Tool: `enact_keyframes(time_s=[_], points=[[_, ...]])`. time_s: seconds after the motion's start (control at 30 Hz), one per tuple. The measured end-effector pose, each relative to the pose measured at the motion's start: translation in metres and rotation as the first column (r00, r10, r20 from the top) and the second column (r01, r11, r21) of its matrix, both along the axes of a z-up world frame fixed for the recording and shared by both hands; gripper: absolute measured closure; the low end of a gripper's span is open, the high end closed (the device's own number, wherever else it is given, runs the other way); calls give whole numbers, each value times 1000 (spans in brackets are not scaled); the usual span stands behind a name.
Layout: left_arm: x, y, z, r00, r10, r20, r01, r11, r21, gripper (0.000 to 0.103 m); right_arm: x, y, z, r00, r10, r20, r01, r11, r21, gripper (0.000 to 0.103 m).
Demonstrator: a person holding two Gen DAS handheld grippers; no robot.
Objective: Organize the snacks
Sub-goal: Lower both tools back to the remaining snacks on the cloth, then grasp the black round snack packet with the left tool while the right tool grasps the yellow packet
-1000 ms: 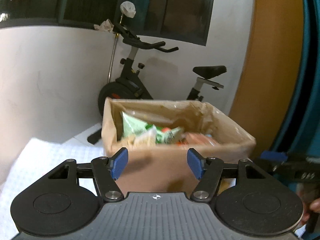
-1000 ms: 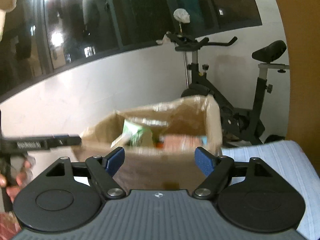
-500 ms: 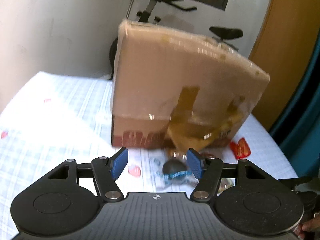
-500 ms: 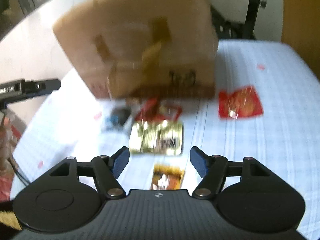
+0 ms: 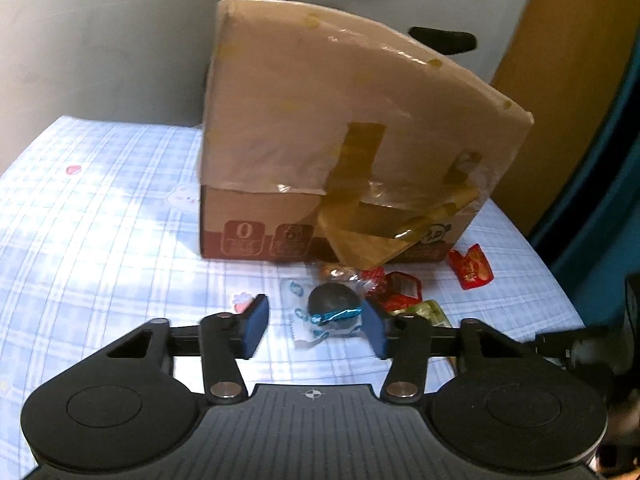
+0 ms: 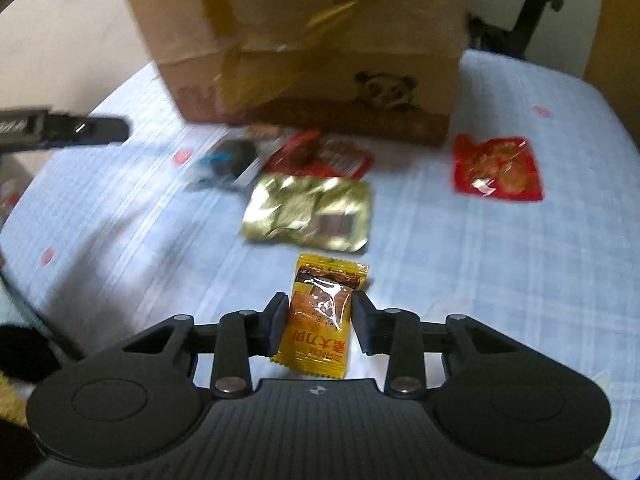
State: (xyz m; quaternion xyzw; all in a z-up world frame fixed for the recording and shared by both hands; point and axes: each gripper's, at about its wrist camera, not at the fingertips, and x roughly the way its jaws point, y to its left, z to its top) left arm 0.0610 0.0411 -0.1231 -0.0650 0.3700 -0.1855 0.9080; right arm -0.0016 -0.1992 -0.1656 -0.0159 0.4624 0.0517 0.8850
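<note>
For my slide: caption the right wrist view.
Right gripper closing around a yellow snack packet near the cardboard box.

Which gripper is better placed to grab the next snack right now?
Right, probably. The right gripper already straddles the yellow snack packet, its fingers close on either side. The left gripper is open wider near the dark round snack, which seems to lie beyond its fingertips.

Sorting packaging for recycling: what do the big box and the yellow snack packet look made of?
The box looks like matte brown corrugated cardboard, patched with glossy tan tape. The yellow packet, lying between the right tongs, looks like thin glossy plastic film: clear window, crimped ends, bright glare.
</note>
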Motion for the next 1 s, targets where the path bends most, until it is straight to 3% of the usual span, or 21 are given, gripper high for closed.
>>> enact_keyframes(time_s=[0.13, 0.27, 0.4, 0.67, 0.87, 0.93, 1.0], points=[[3, -3, 5, 1000, -15, 18, 15, 1000, 3, 60, 13, -17, 14, 997, -35, 69, 34, 999, 4, 66], [18, -12, -3, 1000, -11, -21, 11, 1000, 23, 59, 23, -33, 24, 990, -55, 128, 55, 998, 1, 66], [36, -26, -17, 998, 6, -57, -4, 999, 35, 26, 29, -42, 20, 985, -92, 144, 89, 996, 28, 66], [64, -59, -54, 993, -24, -113, 38, 991, 131, 24, 27, -53, 2, 984, -132, 121, 127, 991, 48, 66], [65, -65, -65, 993, -9, -121, 22, 994, 108, 20, 23, -58, -3, 981, -152, 124, 143, 987, 73, 66], [64, -66, -69, 993, -14, -114, 26, 995, 101, 23, 23, -56, -3, 980, -151, 127, 143, 987, 70, 66], [61, -64, -69, 994, -32, -105, 40, 996, 80, 42, 22, -56, -4, 980, -152, 128, 143, 987, 72, 66]])
